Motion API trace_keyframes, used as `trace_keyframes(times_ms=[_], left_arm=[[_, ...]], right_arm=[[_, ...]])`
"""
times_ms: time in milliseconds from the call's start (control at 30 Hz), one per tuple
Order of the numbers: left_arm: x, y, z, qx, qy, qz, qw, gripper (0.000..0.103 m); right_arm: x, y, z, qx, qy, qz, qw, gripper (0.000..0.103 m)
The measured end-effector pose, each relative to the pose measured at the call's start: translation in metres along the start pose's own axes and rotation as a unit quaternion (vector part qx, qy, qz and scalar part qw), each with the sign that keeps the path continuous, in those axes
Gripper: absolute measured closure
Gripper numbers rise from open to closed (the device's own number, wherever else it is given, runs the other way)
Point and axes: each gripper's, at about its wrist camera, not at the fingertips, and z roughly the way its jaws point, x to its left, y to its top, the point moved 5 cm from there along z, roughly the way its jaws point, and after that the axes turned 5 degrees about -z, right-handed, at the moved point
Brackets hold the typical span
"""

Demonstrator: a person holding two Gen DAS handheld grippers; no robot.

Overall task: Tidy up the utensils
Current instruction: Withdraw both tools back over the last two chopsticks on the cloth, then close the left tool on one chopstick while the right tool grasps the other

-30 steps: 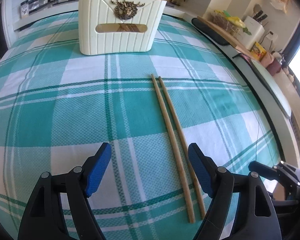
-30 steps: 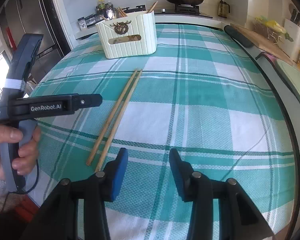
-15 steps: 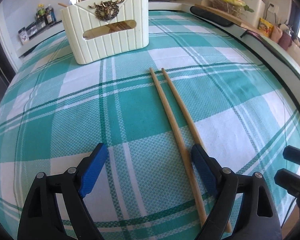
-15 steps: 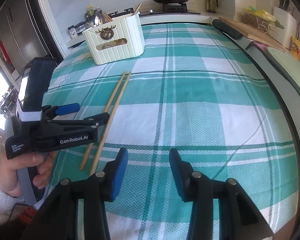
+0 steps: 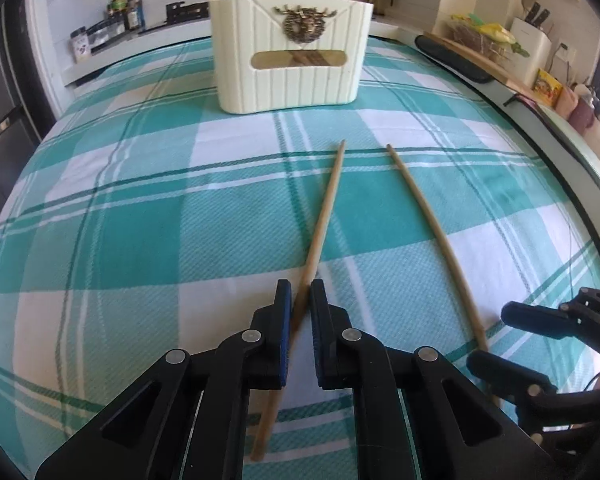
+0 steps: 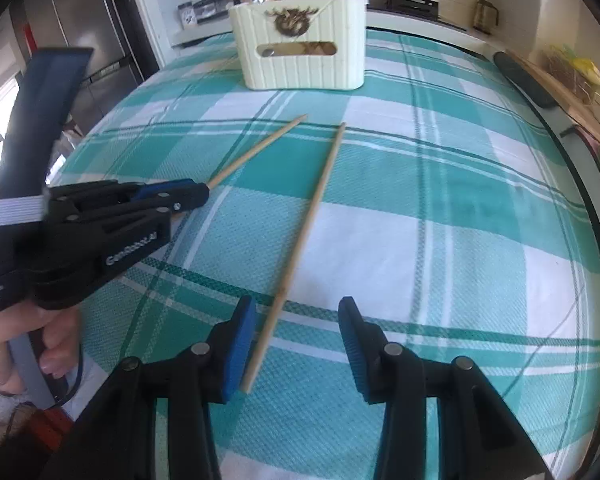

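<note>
1. Looking at the table [image 5: 100, 208] with its green and white cloth, I see two wooden chopsticks out on it, with tips pointing toward the far side.
2. One chopstick [image 5: 320, 232] is caught in the left tool [image 5: 300, 300]. Its jaws have just been closing, and now they pinch this stick between the blue pads. Its far tip looks a little raised off the cloth, but I cannot be sure.
3. The other chopstick [image 6: 300, 236] lies flat on the cloth, to the right of the first one. Its near end sits between the jaws of the right tool [image 6: 296, 344], just beside the left blue pad.
4. The right tool's jaws are apart. They do not press on the stick, so it is not picked up yet.
5. The white utensil box [image 5: 290, 60] stands at the far side of the table. Some spoons and sticks already poke out of its top, so I think part of the job is done.
6. What is left, I think: squeeze the right tool on the second stick, then carry both sticks to the box and drop them in.
</note>
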Motion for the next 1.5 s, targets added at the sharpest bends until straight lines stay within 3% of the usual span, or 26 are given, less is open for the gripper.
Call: trace_keyframes(times_ms=[133, 200, 433, 467, 533, 567, 600, 667, 767, 867, 967, 1133, 1333, 1500], left_arm=[[0.032, -0.009, -0.009, 0.0, 0.015, -0.025, 0.9996, 0.095], [0.047, -0.013, -0.013, 0.001, 0.021, -0.04, 0.999, 0.095], [0.079, -0.028, -0.027, 0.003, 0.033, -0.056, 0.9979, 0.092], [0.082, -0.029, -0.028, 0.005, 0.026, -0.055, 0.9981, 0.086], [0.083, -0.031, -0.031, 0.01, 0.009, -0.053, 0.9985, 0.061], [0.082, -0.031, -0.032, 0.011, 0.008, -0.05, 0.9987, 0.039], [0.082, -0.03, -0.033, 0.009, 0.011, -0.045, 0.9989, 0.03], [0.081, -0.027, -0.033, 0.007, 0.012, -0.034, 0.9993, 0.03], [0.081, -0.022, -0.019, 0.043, -0.001, -0.027, 0.9987, 0.026], [0.08, -0.015, -0.01, 0.051, 0.025, 0.005, 0.9984, 0.021], [0.081, -0.012, -0.004, 0.058, 0.027, 0.022, 0.9977, 0.013], [0.081, -0.006, 0.002, 0.091, 0.011, 0.056, 0.9942, 0.012], [0.077, 0.024, 0.02, 0.117, -0.012, 0.097, 0.9882, 0.02], [0.066, 0.058, 0.041, 0.125, -0.014, 0.101, 0.987, 0.036]], right_arm=[[0.017, 0.007, 0.013, 0.014, -0.034, -0.044, 0.998, 0.064], [0.017, 0.007, 0.011, 0.02, -0.037, -0.046, 0.998, 0.085], [-0.037, -0.014, -0.006, 0.045, -0.121, -0.007, 0.992, 0.086], [-0.045, -0.019, -0.01, 0.045, -0.12, 0.006, 0.992, 0.086], [-0.056, -0.024, -0.02, 0.031, -0.103, 0.033, 0.994, 0.085], [-0.06, -0.025, -0.024, 0.025, -0.092, 0.044, 0.995, 0.081], [-0.063, -0.026, -0.027, 0.021, -0.082, 0.051, 0.995, 0.066], [-0.066, -0.023, -0.032, 0.011, -0.067, 0.054, 0.996, 0.049], [-0.064, -0.009, -0.034, -0.004, -0.057, 0.037, 0.998, 0.049], [-0.059, 0.005, -0.024, -0.008, -0.034, 0.02, 0.999, 0.049], [-0.055, 0.014, -0.007, 0.001, -0.025, 0.008, 1.0, 0.049], [-0.045, 0.019, 0.02, 0.038, -0.035, -0.031, 0.998, 0.047], [-0.051, 0.033, 0.028, 0.066, -0.01, -0.044, 0.997, 0.047], [-0.054, 0.066, 0.046, 0.074, -0.014, -0.049, 0.996, 0.051]])
